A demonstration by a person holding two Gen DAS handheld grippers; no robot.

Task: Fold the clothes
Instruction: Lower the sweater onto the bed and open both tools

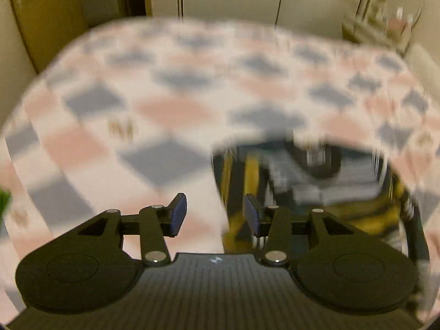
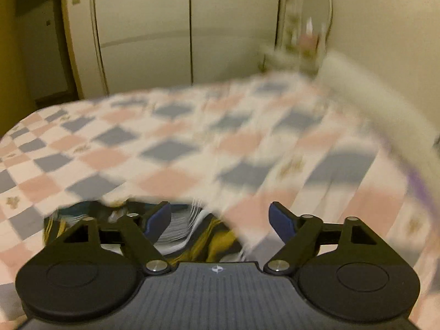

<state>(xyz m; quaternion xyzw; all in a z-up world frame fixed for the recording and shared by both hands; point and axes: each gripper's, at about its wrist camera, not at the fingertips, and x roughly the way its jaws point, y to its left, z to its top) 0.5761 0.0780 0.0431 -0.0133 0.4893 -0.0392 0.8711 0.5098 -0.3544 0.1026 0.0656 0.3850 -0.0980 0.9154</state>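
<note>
A dark garment with yellow, white and teal patterning lies on a bed with a pink, grey and white checked cover. Both views are blurred by motion. My left gripper is open and empty, hovering over the garment's left edge. In the right wrist view the same garment lies just below and between the fingers of my right gripper, which is open and empty. The checked cover fills the middle of that view.
Cream wardrobe doors stand behind the bed. A dresser with an oval mirror stands at the back right. A white pillow or headboard edge runs along the bed's right side. A wooden door is at back left.
</note>
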